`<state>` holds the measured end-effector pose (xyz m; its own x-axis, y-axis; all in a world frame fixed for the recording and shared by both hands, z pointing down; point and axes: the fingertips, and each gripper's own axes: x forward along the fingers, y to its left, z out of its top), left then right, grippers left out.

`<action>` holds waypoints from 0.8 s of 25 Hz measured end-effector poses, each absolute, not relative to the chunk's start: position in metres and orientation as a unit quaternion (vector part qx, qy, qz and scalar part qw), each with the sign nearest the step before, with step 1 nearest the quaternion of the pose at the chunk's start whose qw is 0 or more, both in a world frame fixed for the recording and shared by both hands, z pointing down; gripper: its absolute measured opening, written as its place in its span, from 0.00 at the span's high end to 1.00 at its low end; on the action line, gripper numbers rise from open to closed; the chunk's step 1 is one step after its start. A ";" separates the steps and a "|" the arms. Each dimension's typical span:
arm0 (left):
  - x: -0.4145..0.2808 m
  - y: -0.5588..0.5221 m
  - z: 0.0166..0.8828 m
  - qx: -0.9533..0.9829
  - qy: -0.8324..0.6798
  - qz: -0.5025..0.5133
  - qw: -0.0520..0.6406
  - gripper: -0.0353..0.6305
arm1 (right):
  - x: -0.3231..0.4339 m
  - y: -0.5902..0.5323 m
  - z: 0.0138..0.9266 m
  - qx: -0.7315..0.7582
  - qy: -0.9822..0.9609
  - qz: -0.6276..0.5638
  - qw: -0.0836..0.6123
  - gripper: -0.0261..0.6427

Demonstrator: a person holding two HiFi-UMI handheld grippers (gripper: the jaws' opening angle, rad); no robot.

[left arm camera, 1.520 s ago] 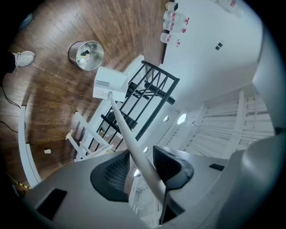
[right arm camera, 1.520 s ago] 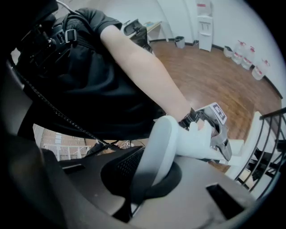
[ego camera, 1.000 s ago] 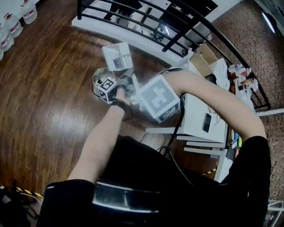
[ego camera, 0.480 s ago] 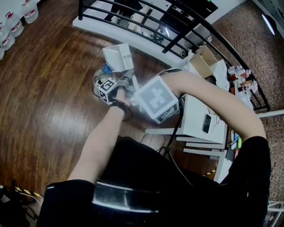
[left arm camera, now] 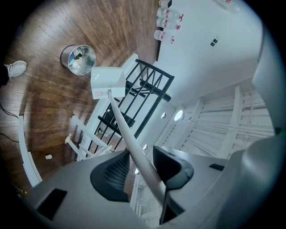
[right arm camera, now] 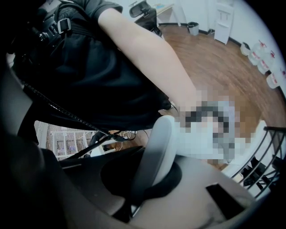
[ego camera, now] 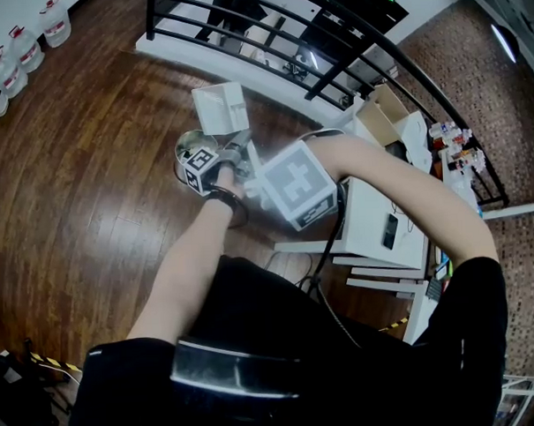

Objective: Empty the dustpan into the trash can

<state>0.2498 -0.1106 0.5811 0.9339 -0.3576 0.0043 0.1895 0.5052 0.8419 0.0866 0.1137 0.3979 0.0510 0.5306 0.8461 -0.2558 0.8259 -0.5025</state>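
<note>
White dustpan [ego camera: 220,106] tilts beside the metal trash can [ego camera: 191,149], left gripper [left arm camera: 136,163] and right gripper [right arm camera: 149,165] both clamping its handle [left arm camera: 123,125]; centre it over the can, then tip steeper.

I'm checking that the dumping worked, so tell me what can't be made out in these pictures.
- Contents of the can: in the head view the left claw half covers it; in the left gripper view it is too small.
- Dirt left in the dustpan: too small in both views.
- White bar in the right claw: in the right gripper view a blurred patch and an arm lie beyond it, so what it belongs to is unclear.
</note>
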 end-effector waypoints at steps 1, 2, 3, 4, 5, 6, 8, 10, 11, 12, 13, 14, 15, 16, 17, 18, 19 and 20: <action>0.249 -0.113 0.580 0.474 -0.090 -0.157 0.862 0.71 | 0.086 0.112 0.398 -0.103 -0.638 0.274 0.712 0.95; 0.249 -0.117 0.579 0.477 -0.091 -0.154 0.860 0.71 | 0.086 0.109 0.398 -0.095 -0.646 0.274 0.707 0.95; 0.249 -0.122 0.578 0.483 -0.093 -0.151 0.858 0.71 | 0.085 0.105 0.398 -0.086 -0.655 0.273 0.700 0.95; 0.248 -0.127 0.577 0.489 -0.095 -0.147 0.855 0.71 | 0.084 0.101 0.398 -0.076 -0.665 0.271 0.692 0.95; 0.248 -0.132 0.576 0.495 -0.097 -0.144 0.851 0.71 | 0.083 0.097 0.399 -0.066 -0.674 0.270 0.684 0.95; 0.247 -0.138 0.574 0.502 -0.098 -0.142 0.848 0.71 | 0.082 0.094 0.400 -0.056 -0.683 0.268 0.677 0.95; 0.245 -0.148 0.569 0.515 -0.100 -0.139 0.840 0.71 | 0.081 0.089 0.402 -0.039 -0.700 0.265 0.662 0.95; 0.243 -0.158 0.564 0.527 -0.102 -0.139 0.832 0.71 | 0.079 0.085 0.404 -0.023 -0.720 0.261 0.643 0.95; 0.242 -0.164 0.561 0.532 -0.104 -0.140 0.828 0.71 | 0.075 0.081 0.404 -0.013 -0.734 0.260 0.627 0.95; 0.241 -0.171 0.558 0.537 -0.106 -0.142 0.825 0.70 | 0.071 0.076 0.403 0.000 -0.751 0.259 0.608 0.95; 0.239 -0.177 0.554 0.540 -0.109 -0.144 0.822 0.70 | 0.069 0.070 0.402 0.014 -0.767 0.256 0.588 0.95; 0.238 -0.184 0.551 0.543 -0.112 -0.146 0.820 0.69 | 0.068 0.063 0.400 0.029 -0.783 0.253 0.568 0.95; 0.238 -0.190 0.547 0.546 -0.115 -0.147 0.817 0.69 | 0.066 0.057 0.398 0.042 -0.798 0.250 0.547 0.95; 0.237 -0.197 0.543 0.549 -0.118 -0.148 0.814 0.69 | 0.065 0.051 0.395 0.055 -0.813 0.248 0.525 0.95; 0.235 -0.204 0.539 0.553 -0.122 -0.149 0.811 0.69 | 0.062 0.044 0.392 0.066 -0.827 0.244 0.502 0.95; 0.233 -0.211 0.536 0.556 -0.126 -0.151 0.808 0.69 | 0.059 0.038 0.388 0.076 -0.842 0.241 0.477 0.95; 0.231 -0.218 0.532 0.560 -0.130 -0.153 0.804 0.68 | 0.056 0.031 0.383 0.086 -0.856 0.237 0.451 0.95; 0.228 -0.225 0.528 0.564 -0.133 -0.156 0.800 0.68 | 0.053 0.024 0.377 0.095 -0.870 0.234 0.423 0.95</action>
